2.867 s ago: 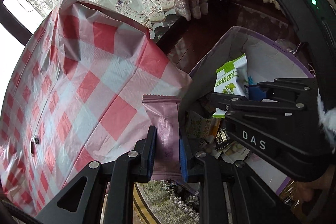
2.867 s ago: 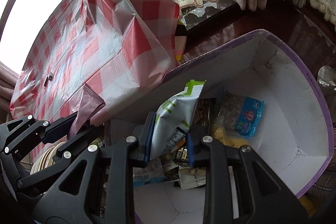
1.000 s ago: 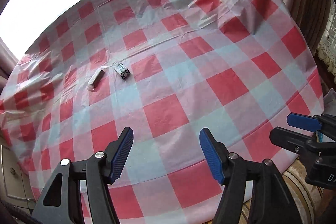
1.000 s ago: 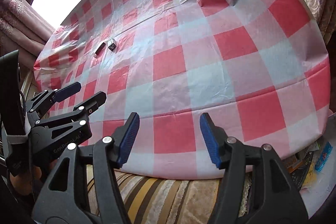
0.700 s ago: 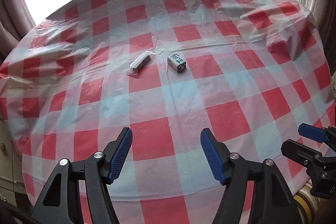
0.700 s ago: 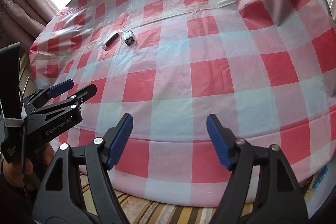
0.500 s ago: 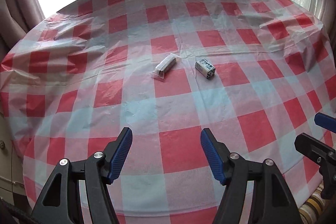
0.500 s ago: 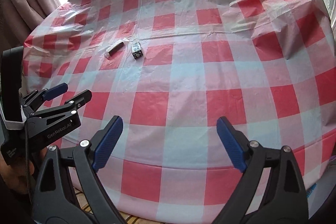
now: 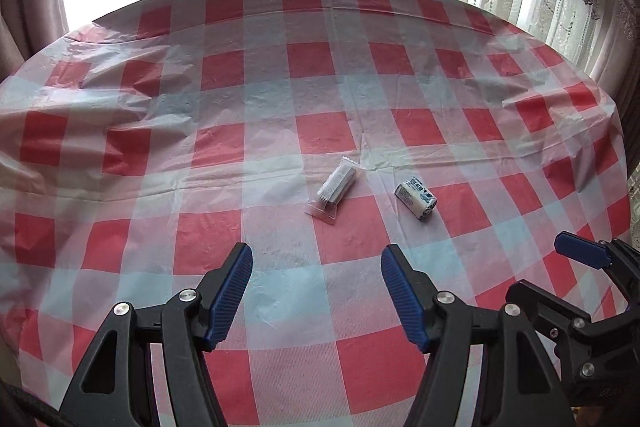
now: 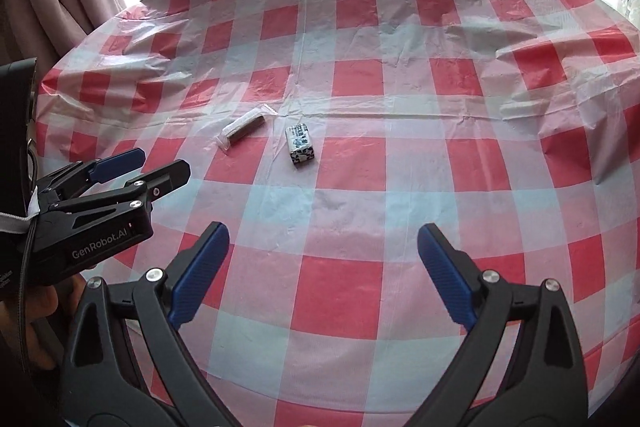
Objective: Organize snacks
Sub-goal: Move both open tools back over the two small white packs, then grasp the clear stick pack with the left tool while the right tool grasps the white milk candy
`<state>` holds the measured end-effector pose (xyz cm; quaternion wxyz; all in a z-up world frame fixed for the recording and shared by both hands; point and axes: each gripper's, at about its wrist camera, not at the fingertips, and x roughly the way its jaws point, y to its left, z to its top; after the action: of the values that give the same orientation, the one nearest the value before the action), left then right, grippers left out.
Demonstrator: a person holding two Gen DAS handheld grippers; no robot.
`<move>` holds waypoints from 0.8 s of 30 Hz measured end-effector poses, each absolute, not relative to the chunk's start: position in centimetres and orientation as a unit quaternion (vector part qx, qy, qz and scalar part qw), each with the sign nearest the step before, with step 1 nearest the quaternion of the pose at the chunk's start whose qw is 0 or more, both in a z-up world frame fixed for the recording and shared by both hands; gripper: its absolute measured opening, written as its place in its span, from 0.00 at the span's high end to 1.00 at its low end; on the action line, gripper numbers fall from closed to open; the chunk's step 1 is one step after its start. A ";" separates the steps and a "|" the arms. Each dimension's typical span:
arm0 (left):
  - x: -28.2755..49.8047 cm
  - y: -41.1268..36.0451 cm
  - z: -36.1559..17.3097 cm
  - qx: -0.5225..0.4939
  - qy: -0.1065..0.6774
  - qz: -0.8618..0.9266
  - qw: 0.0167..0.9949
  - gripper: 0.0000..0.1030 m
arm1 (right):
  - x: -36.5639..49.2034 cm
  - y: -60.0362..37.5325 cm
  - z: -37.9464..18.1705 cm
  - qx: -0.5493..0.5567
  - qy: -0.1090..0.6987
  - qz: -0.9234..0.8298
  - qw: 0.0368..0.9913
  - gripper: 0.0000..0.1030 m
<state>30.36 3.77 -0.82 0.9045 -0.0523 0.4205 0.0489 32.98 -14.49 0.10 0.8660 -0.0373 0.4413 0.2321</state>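
**A:** What does the left wrist view show?

**B:** The left gripper (image 9: 316, 291) has its blue pads spread apart with nothing between them. It is angled down over a red-and-white checked tablecloth (image 9: 160, 163). Beyond the fingertips lie two snacks: a clear-wrapped bar (image 9: 335, 189), and just to its right a small white-and-blue packet (image 9: 416, 197). Neither is touched. The right gripper (image 9: 560, 275) pokes in at the lower right edge, nearer the camera than the bar.

**A:** And the right wrist view?

**B:** The right gripper (image 10: 323, 267) is spread very wide and still opening, holding nothing, tilted down at the cloth (image 10: 440, 115). The clear-wrapped bar (image 10: 245, 127) lies well ahead and left, with the packet (image 10: 301, 145) just right of it. The left gripper (image 10: 160, 167) sits below and left of the bar, parted, a hand (image 10: 36, 311) gripping its handle.
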 end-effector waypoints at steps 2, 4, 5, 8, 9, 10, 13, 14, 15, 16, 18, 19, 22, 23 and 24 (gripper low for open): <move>31.1 4.1 -1.1 -0.048 0.421 0.045 0.905 0.35 | 33.4 -13.4 0.0 -0.056 0.432 0.225 0.872 0.07; 31.9 4.4 -1.2 -0.053 0.420 0.038 0.905 0.38 | 34.3 -12.6 -0.4 -0.067 0.431 0.221 0.872 0.07; 32.3 4.5 -1.4 -0.054 0.422 0.035 0.905 0.39 | 34.7 -12.2 -0.7 -0.066 0.434 0.220 0.871 0.07; 33.6 4.4 -1.9 -0.039 0.427 0.026 0.903 0.44 | 35.9 -11.4 -1.2 -0.068 0.433 0.227 0.870 0.07; 34.0 4.4 -2.1 -0.035 0.429 0.024 0.902 0.45 | 36.2 -11.0 -1.3 -0.075 0.431 0.231 0.869 0.08; 34.4 4.4 -2.4 -0.032 0.431 0.027 0.902 0.46 | 36.5 -10.6 -1.4 -0.082 0.429 0.230 0.870 0.09; 35.6 4.9 -2.9 -0.036 0.433 0.023 0.900 0.49 | 37.6 -10.0 -1.7 -0.091 0.424 0.232 0.871 0.10; 36.0 4.9 -2.9 -0.035 0.434 0.019 0.900 0.50 | 38.0 -9.8 -1.8 -0.091 0.425 0.234 0.870 0.10; 36.3 4.9 -3.0 -0.031 0.436 0.015 0.900 0.51 | 38.3 -9.7 -1.9 -0.093 0.424 0.234 0.870 0.10; 36.6 4.9 -3.0 -0.026 0.437 0.011 0.899 0.52 | 38.5 -9.5 -2.0 -0.098 0.423 0.235 0.870 0.10; 37.3 5.0 -3.2 -0.020 0.440 0.004 0.898 0.52 | 38.9 -8.9 -2.3 -0.112 0.422 0.242 0.867 0.18; 37.6 5.1 -3.2 -0.019 0.442 -0.002 0.897 0.52 | 39.1 -8.6 -2.6 -0.118 0.422 0.244 0.865 0.20; 38.1 4.8 -3.3 -0.005 0.444 -0.018 0.896 0.58 | 39.8 -8.3 -3.1 -0.117 0.427 0.241 0.863 0.23; 38.3 4.8 -3.3 -0.002 0.443 -0.022 0.896 0.59 | 40.0 -8.2 -3.3 -0.118 0.428 0.244 0.862 0.25; 38.4 4.7 -3.4 0.000 0.442 -0.026 0.896 0.60 | 40.1 -8.1 -3.4 -0.121 0.428 0.244 0.862 0.26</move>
<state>38.36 4.71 -3.39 0.8965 -0.0001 0.4424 -0.0260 40.12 -8.11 -3.40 0.8618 -0.1207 0.4281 0.2439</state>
